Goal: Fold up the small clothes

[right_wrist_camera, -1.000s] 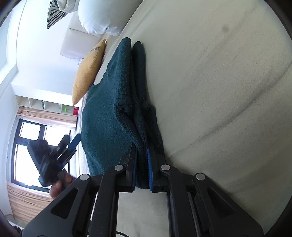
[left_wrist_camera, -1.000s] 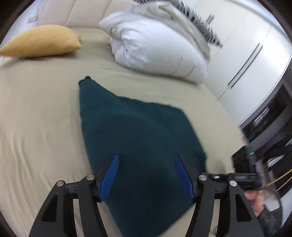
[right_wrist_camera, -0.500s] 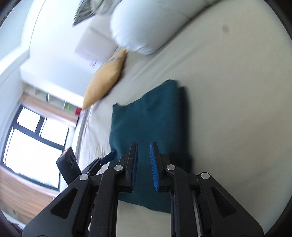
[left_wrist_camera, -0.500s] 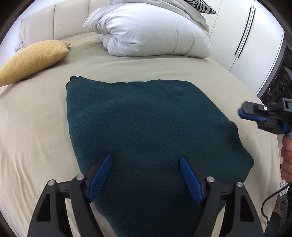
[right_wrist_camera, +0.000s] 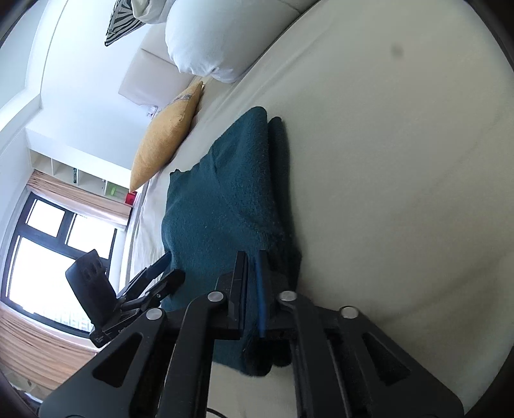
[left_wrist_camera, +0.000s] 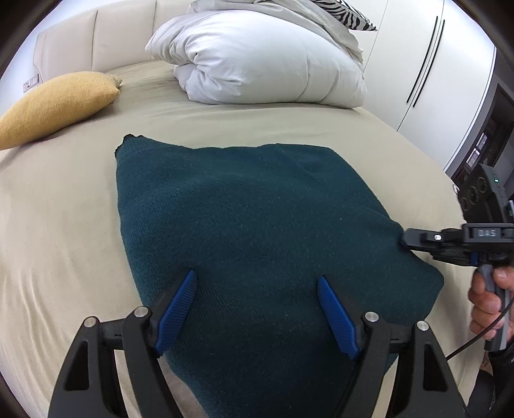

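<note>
A dark teal knitted garment [left_wrist_camera: 250,225] lies folded on the beige bed [left_wrist_camera: 57,231]; it also shows in the right wrist view [right_wrist_camera: 221,205] as stacked layers. My left gripper [left_wrist_camera: 257,308] is open and empty, its blue pads just above the garment's near part. My right gripper [right_wrist_camera: 253,257] is turned on its side at the garment's right edge, its jaws nearly together with the folded edge at its tips. It shows in the left wrist view [left_wrist_camera: 408,239] touching that edge. The left gripper shows in the right wrist view [right_wrist_camera: 160,267].
A white rolled duvet [left_wrist_camera: 266,64] and a zebra-print cushion [left_wrist_camera: 347,16] lie at the head of the bed. A yellow pillow [left_wrist_camera: 54,103] lies at the far left. White wardrobe doors [left_wrist_camera: 427,74] stand to the right. A window [right_wrist_camera: 48,244] is behind the left gripper.
My right gripper let go of the garment's edge, pulled back, and has now come back to the right edge. The left gripper stayed open over the garment and swung to face it squarely.
</note>
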